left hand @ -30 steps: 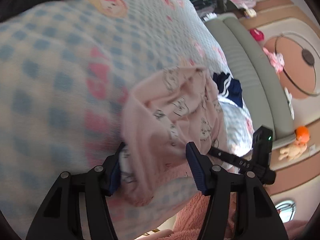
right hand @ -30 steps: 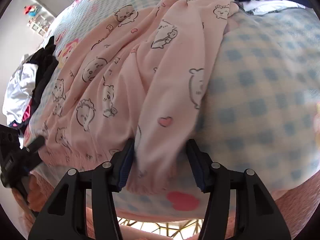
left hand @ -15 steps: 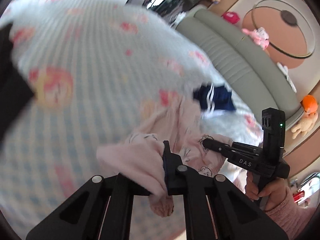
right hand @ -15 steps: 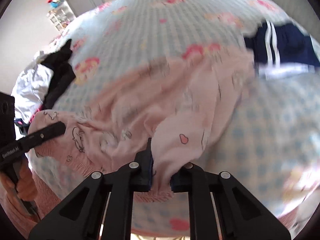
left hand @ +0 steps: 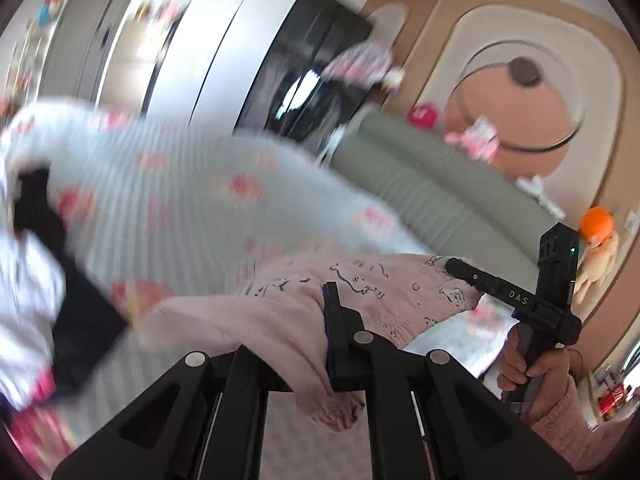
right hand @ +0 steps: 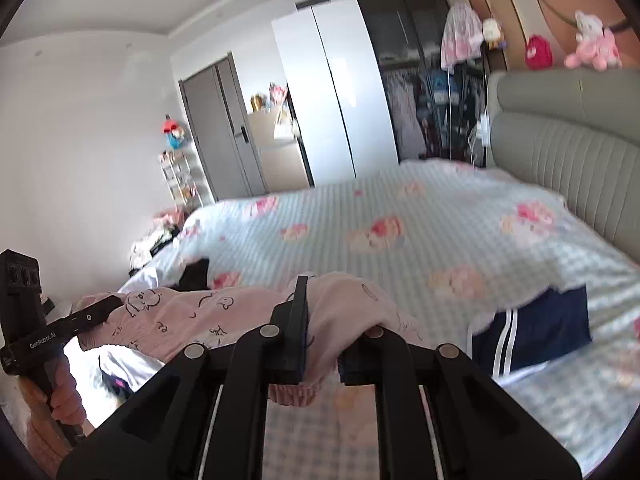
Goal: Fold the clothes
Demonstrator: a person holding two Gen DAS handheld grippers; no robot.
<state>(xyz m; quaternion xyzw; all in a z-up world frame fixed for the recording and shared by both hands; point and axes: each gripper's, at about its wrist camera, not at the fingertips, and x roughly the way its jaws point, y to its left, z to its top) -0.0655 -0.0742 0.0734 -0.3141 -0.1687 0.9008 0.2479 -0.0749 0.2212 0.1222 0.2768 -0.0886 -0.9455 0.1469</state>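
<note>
A pink garment with small cartoon prints (left hand: 360, 292) hangs stretched between both grippers above the bed. My left gripper (left hand: 316, 328) is shut on one end of it, with the edge bunched over the fingers. My right gripper (right hand: 320, 332) is shut on the other end of the pink garment (right hand: 192, 316). In the left wrist view the right gripper (left hand: 464, 268) shows at the right, pinching the cloth. In the right wrist view the left gripper (right hand: 100, 308) shows at the left, also pinching it.
The bed has a blue checked cover (right hand: 420, 216) with pink prints. Navy shorts with white stripes (right hand: 532, 328) lie at the right. A pile of black and white clothes (left hand: 44, 280) lies at the left. A grey-green headboard (right hand: 568, 152) and a wardrobe (right hand: 332, 92) stand behind.
Both grippers closed on the pink garment, then lifted it off the bed. Both views tilted up from the bed cover to the room.
</note>
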